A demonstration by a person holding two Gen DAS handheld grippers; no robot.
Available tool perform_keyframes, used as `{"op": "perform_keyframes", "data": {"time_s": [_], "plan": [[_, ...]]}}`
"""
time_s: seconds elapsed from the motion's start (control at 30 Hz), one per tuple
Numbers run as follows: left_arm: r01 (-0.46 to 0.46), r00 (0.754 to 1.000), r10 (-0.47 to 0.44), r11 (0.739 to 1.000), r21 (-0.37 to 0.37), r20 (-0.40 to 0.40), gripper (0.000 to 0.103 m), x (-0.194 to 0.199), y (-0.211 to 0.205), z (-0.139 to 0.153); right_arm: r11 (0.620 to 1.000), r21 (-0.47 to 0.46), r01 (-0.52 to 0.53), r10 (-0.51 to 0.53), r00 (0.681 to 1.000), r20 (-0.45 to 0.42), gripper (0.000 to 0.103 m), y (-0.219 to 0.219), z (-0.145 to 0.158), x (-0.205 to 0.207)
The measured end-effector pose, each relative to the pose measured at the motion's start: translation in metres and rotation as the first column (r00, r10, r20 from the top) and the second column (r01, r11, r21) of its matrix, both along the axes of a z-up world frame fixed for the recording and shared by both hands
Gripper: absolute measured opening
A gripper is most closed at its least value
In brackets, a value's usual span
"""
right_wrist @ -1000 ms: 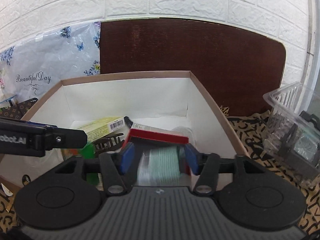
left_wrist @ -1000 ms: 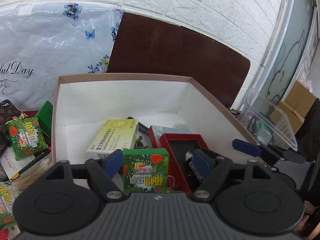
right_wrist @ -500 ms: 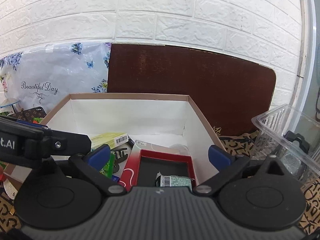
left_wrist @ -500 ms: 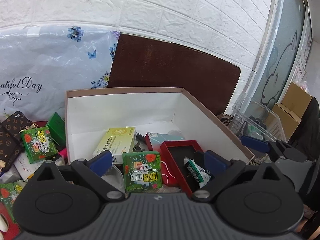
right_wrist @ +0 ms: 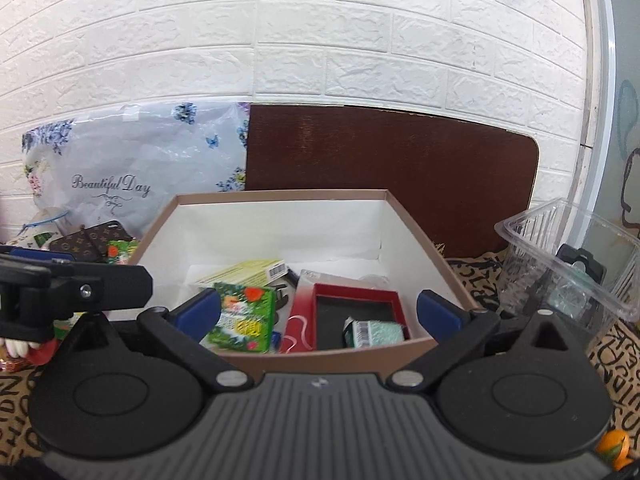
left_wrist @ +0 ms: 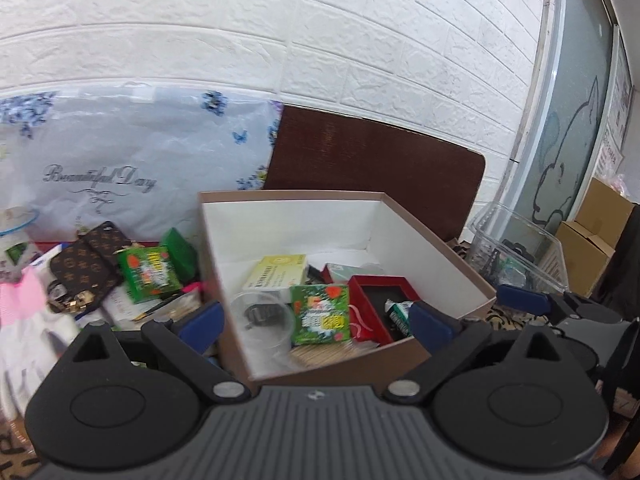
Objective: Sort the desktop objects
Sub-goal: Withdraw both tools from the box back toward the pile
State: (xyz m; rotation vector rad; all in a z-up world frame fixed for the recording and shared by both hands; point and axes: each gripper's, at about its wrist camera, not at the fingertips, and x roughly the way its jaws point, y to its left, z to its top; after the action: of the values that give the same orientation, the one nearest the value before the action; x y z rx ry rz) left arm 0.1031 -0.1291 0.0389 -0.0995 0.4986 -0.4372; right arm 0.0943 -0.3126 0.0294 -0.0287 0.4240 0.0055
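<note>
A brown cardboard box (left_wrist: 436,236) (right_wrist: 416,232) with a white inside holds a green printed packet (left_wrist: 320,314) (right_wrist: 242,316), a yellow medicine box (left_wrist: 276,272) (right_wrist: 244,274), a red tray (left_wrist: 380,304) (right_wrist: 356,312) and a small green-and-white pack (left_wrist: 398,312) (right_wrist: 374,332) lying in that tray. My left gripper (left_wrist: 316,324) stands open just before the box's near wall, nothing between its fingers. My right gripper (right_wrist: 318,314) is open too, also empty and short of the box. The left gripper's side shows at the left edge of the right wrist view.
Left of the box lie a second green packet (left_wrist: 150,272), a brown patterned phone case (left_wrist: 86,260) and pink and white items. A floral plastic bag (left_wrist: 120,168) and a dark brown board (right_wrist: 392,176) lean on the brick wall. A clear plastic container (right_wrist: 568,264) stands at the right.
Both grippers opened wide, dropping the green packet and the small pack into the box, then drew back and rose from inside the box to before its near wall.
</note>
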Motion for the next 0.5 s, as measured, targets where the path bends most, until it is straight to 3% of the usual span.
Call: {"op": "perform_keyframes", "data": {"time_s": [0.27, 0.5], "plan": [[-0.094, 0.996, 0.093, 0.995, -0.024, -0.014, 0.102, -0.039, 0.053, -0.009, 0.998, 0.047, -0.048, 0.048, 0.999, -0.011, 0.101, 0.032, 0.003, -0.031], [-0.15, 0.988, 0.15, 0.989, 0.0, -0.043, 0.102, -0.067, 0.092, -0.028, 0.986, 0.089, -0.139, 0.141, 0.99, -0.019, 0.101, 0.068, -0.005, -0.054]]}}
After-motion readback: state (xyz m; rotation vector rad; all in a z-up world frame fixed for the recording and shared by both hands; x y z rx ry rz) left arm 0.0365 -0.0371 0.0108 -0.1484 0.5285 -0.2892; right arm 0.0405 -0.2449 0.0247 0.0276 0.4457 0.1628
